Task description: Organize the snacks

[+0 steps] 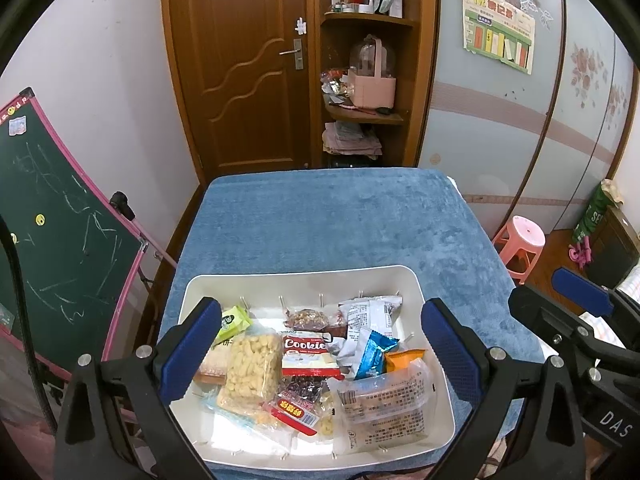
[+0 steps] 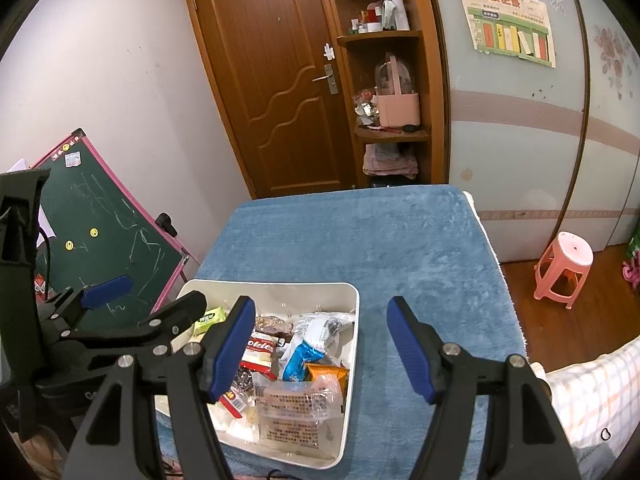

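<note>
On plush blue cloth [image 1: 340, 220]: white rounded-rectangle plastic tray [image 1: 436, 396], crinkly snack packets [image 1: 304, 356]

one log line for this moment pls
left gripper: open, over white tray | right gripper: open, empty | snacks: all in tray | blue cloth: no snacks

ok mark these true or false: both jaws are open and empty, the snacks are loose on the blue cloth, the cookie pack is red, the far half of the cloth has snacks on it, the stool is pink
1. Left gripper and right gripper have open, empty jaws: true.
2. Snacks lie loose on the blue cloth: false, they sit inside the white tray.
3. The cookie pack is red: true.
4. Snacks lie on the cloth's far half: false, none are there.
5. The stool is pink: true.
</note>
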`<control>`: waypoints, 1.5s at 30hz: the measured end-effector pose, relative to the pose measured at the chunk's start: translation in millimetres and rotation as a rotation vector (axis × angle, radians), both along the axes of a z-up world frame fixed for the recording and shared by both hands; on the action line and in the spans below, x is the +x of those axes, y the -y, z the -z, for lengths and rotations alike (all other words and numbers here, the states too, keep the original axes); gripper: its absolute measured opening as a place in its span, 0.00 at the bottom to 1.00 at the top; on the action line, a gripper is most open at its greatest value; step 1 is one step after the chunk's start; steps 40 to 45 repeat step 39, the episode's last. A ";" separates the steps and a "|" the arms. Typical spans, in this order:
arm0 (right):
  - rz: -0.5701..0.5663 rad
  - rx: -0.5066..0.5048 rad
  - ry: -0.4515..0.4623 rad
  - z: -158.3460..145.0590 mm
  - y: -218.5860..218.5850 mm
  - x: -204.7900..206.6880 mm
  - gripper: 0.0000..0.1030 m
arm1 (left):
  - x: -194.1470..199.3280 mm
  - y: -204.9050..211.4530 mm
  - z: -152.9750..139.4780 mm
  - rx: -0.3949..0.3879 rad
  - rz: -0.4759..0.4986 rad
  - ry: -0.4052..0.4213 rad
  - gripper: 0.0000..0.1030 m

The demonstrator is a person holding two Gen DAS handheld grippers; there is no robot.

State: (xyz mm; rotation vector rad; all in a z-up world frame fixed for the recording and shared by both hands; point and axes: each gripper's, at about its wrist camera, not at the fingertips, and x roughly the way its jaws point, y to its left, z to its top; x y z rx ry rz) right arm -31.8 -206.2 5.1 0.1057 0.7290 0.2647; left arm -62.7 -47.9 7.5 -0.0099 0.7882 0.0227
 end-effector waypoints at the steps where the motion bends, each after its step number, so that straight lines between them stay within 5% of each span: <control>1: 0.000 0.000 -0.001 0.0 -0.1 0.5 0.67 | -0.3 0.1 0.0 0.000 -0.001 0.001 0.97; 45: -0.004 0.007 -0.014 6.8 -3.7 -3.8 0.67 | -5.1 2.8 2.7 0.001 -0.011 -0.018 0.97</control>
